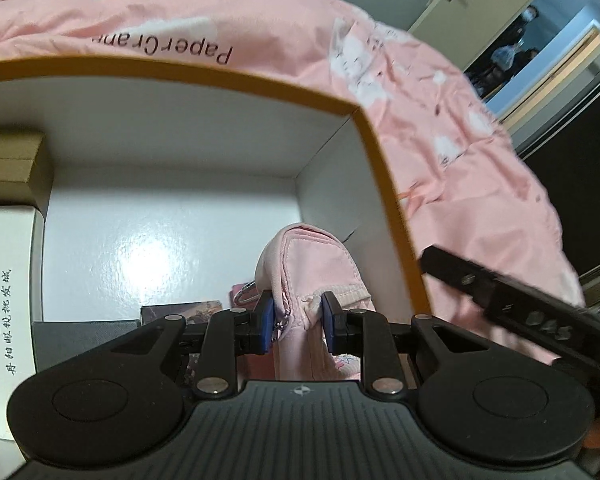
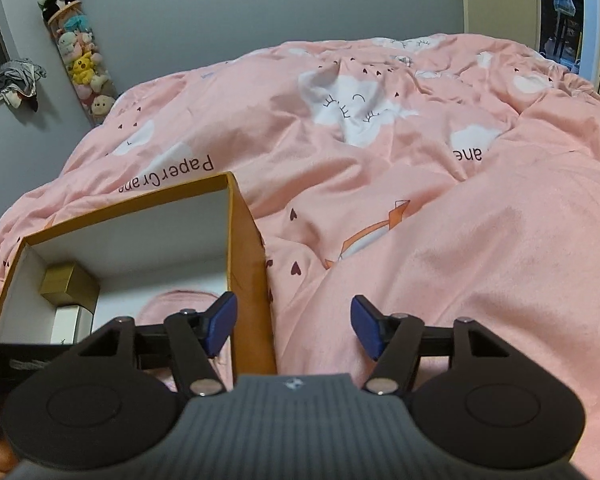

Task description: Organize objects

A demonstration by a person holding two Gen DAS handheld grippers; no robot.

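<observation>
Left wrist: box [image 1: 384, 168] w/ pink pouch [image 1: 312, 264], clamped.

black hand-held gripper [image 1: 297, 322], blue pads [image 1: 265, 320], silver screws, perhaps skin.

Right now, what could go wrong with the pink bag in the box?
The left gripper pinches only a small fold of the pink pouch, so it might slip free. The pouch hangs close to the box's orange wall and could catch on it. The open right gripper straddles that same wall and might nudge the box.
</observation>
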